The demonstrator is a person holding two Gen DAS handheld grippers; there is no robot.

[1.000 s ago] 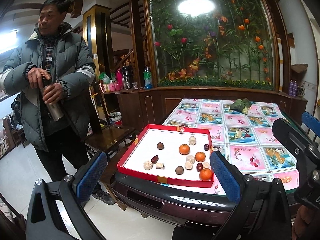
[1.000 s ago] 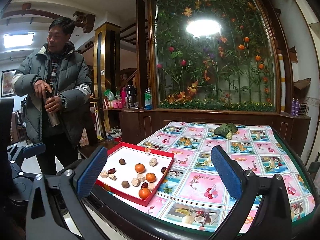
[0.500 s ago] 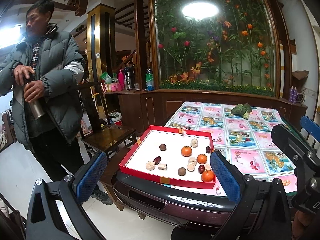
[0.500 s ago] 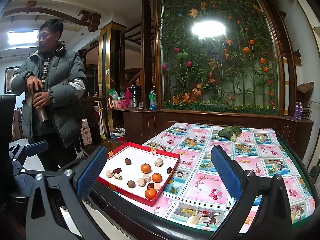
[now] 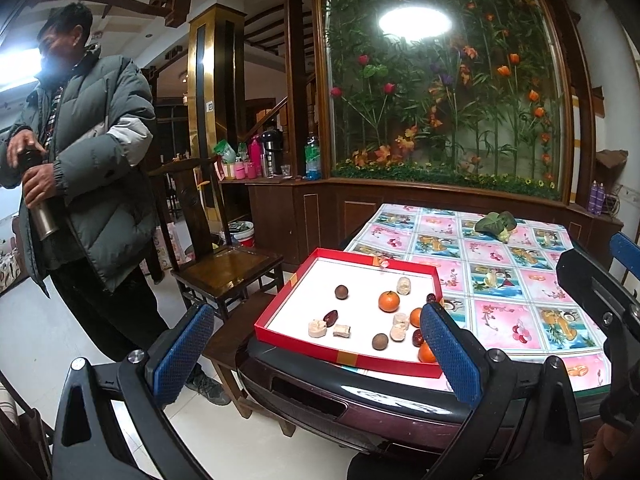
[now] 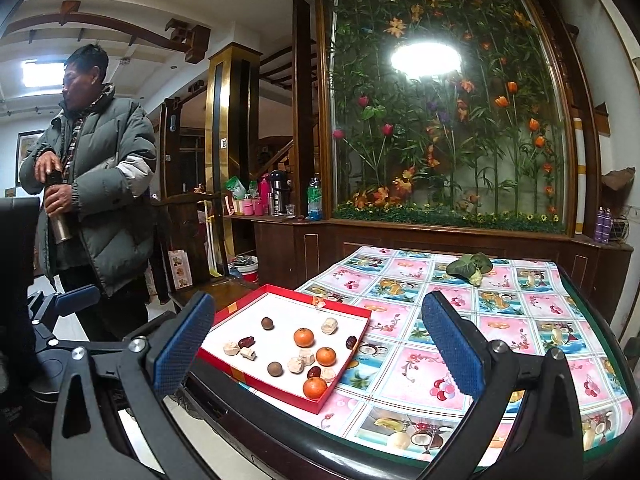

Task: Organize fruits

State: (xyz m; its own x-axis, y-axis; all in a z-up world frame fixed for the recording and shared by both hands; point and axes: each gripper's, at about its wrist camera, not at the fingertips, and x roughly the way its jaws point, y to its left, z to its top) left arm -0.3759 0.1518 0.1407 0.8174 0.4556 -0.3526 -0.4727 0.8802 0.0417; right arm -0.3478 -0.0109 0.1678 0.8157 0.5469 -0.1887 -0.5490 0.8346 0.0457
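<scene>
The left gripper [image 5: 316, 350] is held in the air in front of the surface [image 6: 460, 344], its blue fingers [image 5: 450, 350] wide apart and holding nothing. The right gripper [image 6: 318, 338] is also raised, with its fingers [image 6: 450, 340] spread apart and empty.

The red tray [image 6: 256, 382] lies on the near left corner of the surface. Inside it are three oranges [image 6: 303, 337], mostly toward 4 o'clock, with brown round fruits [image 6: 267, 323], dark red dates [image 6: 246, 342] and pale pieces [image 6: 329, 325] scattered around them. A green leafy thing [image 6: 470, 266] lies well apart, at 1 o'clock from the tray.

At 9 o'clock a person [image 6: 104, 200] in a grey jacket stands holding a metal flask [image 6: 60, 228].
</scene>
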